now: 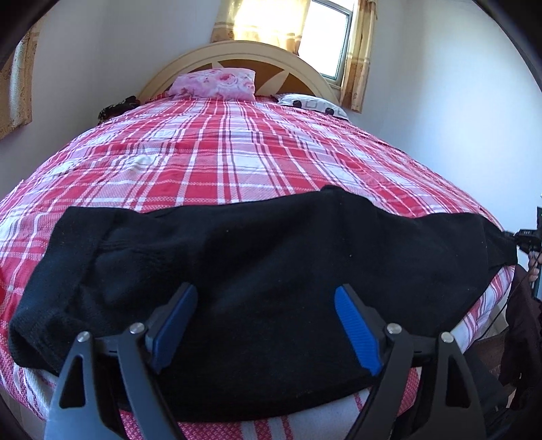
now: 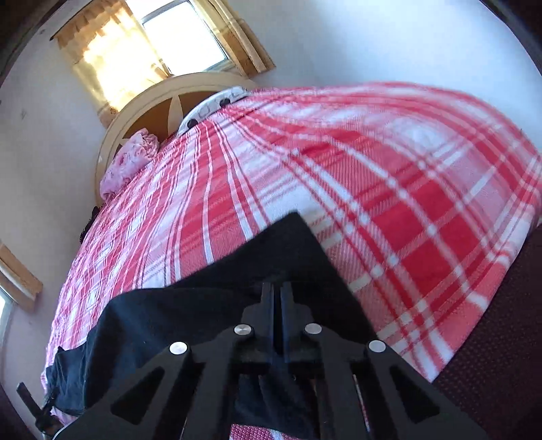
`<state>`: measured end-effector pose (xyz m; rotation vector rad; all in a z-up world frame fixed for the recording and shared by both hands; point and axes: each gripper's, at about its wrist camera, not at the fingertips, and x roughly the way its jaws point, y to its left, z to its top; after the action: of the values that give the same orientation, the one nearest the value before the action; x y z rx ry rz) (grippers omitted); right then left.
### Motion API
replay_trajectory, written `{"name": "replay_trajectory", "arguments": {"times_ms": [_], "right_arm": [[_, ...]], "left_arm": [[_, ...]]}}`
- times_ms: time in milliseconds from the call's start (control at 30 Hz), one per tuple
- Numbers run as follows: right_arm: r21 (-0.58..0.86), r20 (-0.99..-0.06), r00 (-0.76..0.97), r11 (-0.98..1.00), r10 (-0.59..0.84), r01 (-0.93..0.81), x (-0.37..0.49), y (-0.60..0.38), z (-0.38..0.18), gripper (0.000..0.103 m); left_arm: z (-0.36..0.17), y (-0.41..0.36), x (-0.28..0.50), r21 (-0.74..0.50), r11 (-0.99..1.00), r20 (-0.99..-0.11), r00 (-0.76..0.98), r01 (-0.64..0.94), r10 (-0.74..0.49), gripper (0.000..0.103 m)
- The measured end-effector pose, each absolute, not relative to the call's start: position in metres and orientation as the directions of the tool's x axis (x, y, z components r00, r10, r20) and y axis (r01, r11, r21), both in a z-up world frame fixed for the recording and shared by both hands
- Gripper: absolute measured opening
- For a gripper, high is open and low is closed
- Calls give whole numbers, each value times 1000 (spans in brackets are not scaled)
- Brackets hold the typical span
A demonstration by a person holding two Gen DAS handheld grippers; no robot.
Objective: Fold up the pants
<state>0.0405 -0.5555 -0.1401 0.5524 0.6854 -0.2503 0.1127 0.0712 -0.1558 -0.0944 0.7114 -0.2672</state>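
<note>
Black pants (image 1: 271,257) lie stretched sideways across the near edge of a bed with a red and white plaid cover (image 1: 220,152). My left gripper (image 1: 266,298) is open just above the middle of the pants, its blue pads (image 1: 355,325) apart and empty. My right gripper (image 2: 277,294) is shut on the pants (image 2: 189,314) at their right end, the fabric pinched between its fingers. That gripper shows at the far right of the left wrist view (image 1: 523,237), pulling the cloth taut. The right wrist view is tilted and blurred.
A pink floral pillow (image 1: 216,83) and a white patterned pillow (image 1: 311,103) lie by the curved headboard (image 1: 244,54). A curtained window (image 1: 305,30) is behind. A dark item (image 1: 117,106) sits at the bed's far left corner. Walls stand on both sides.
</note>
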Motion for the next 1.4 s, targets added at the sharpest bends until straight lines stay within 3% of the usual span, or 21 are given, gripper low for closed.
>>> {"name": "replay_trajectory", "arguments": {"times_ms": [200,300,367,433,500,567,700,800,1000,1133,1400], "right_arm": [[271,-597,779,864,-194,423,47,-558,-99,2],[210,-619,748,866,-241,454,64,-561,-102,3],[226,-662,723,866,-200,447,76,-567,-119,4],[173,-678,697,870,-235,461,80,-565,-132,13],[136,-662,695,867,-281,479,74,-561,-135,45],[142,-647,700,853,-304,502,60,-561,-130,55],[124,-614,702,834,-362,538,27,-549,-111,55],[193,-600,749,858,-281,477,9,-528,-104,55],[176,-665,727,911,-170,374,28,-498,-130,54],[150,-725,664,898,-184,413,40,-504,-157,55],[128,-733,636,869,-242,478,34,-493,-144,55]], "left_arm": [[-156,71,113,-185,961,-628,727,206,-276,86],[-156,72,113,-183,961,-626,729,208,-277,87],[-156,73,112,-185,960,-625,729,211,-280,87],[-155,74,112,-186,959,-624,728,214,-284,87],[-154,72,110,-185,958,-621,729,218,-286,87],[-153,71,108,-182,959,-619,732,219,-285,87],[-148,64,103,-168,961,-603,748,221,-278,87],[-146,53,99,-150,955,-595,749,255,-293,87],[-150,37,97,-79,956,-613,743,282,-270,91],[-161,32,100,-47,960,-636,733,276,-242,94],[-141,15,99,-55,964,-631,739,262,-237,98]]}}
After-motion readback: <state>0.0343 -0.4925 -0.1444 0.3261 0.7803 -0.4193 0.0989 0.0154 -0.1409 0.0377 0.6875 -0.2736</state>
